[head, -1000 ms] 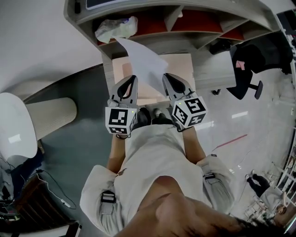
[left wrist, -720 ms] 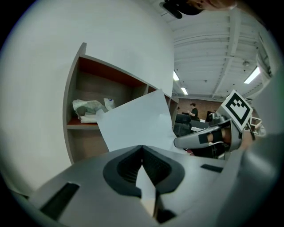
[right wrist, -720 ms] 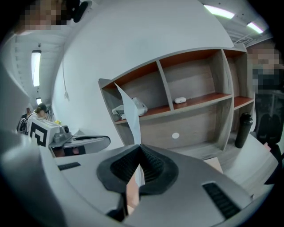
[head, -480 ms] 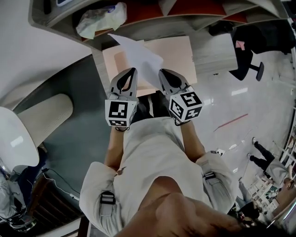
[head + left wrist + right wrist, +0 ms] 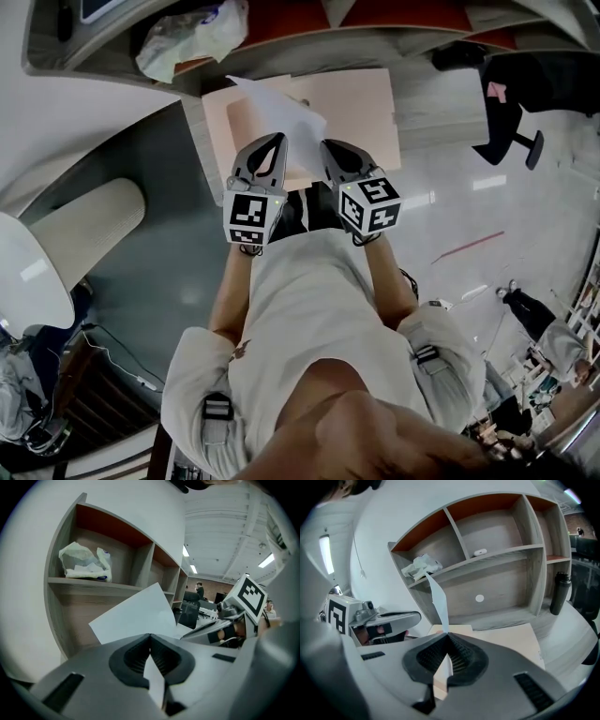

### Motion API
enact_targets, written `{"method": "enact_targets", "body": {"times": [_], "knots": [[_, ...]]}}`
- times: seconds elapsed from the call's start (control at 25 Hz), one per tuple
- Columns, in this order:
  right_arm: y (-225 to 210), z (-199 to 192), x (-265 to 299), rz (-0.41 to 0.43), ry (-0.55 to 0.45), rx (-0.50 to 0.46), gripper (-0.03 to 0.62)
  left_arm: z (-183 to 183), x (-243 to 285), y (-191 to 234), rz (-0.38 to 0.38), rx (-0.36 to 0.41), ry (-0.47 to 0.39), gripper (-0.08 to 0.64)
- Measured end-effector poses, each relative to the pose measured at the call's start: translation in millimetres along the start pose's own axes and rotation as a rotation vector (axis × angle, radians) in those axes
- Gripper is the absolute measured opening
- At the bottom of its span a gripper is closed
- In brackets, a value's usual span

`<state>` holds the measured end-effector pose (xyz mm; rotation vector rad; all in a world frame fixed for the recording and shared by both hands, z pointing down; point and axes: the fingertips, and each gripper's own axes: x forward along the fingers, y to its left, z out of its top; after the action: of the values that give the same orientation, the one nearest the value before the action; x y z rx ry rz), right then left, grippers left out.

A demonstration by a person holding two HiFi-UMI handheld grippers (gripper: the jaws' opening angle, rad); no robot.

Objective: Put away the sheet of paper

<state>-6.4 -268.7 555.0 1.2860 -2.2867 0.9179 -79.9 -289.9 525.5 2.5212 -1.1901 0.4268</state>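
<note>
1. While the sheet of paper is up in the air between both grippers, the putting away is not yet finished: by my judgement it is in transit, carried but not set down anywhere.
2. In its own view the left gripper has its pads pressed together on the sheet's near edge, with a strip of paper running down between them.
3. The right gripper is likewise clamped on the sheet, which shows there almost edge-on, rising from the closed jaws.
4. From the head view the two grippers sit side by side, the left gripper and the right gripper, with the paper fanning away from them above a beige surface in front of the shelf unit.
5. What is left, I judge, is bringing the sheet to its place, laying it flat and letting go with both grippers.
6. Which place is meant I cannot tell: an open compartment or the beige surface both look possible.
7. One compartment already holds a crumpled plastic bag.
8. Hard to make out:
   - the sheet's near edge, hidden behind the grippers in the head view;
   - whether the beige surface is a tabletop or a box;
   - the shelf's upper part, cut off in the head view.
</note>
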Motion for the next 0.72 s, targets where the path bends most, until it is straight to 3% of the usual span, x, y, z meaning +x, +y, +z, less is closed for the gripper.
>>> {"method": "enact_targets", "body": {"times": [0.72], "knots": [[-67, -52, 16, -0.035, 0.137, 0.052, 0.018, -57, 54, -25, -0.03, -0.013, 0.124, 0.015]]}}
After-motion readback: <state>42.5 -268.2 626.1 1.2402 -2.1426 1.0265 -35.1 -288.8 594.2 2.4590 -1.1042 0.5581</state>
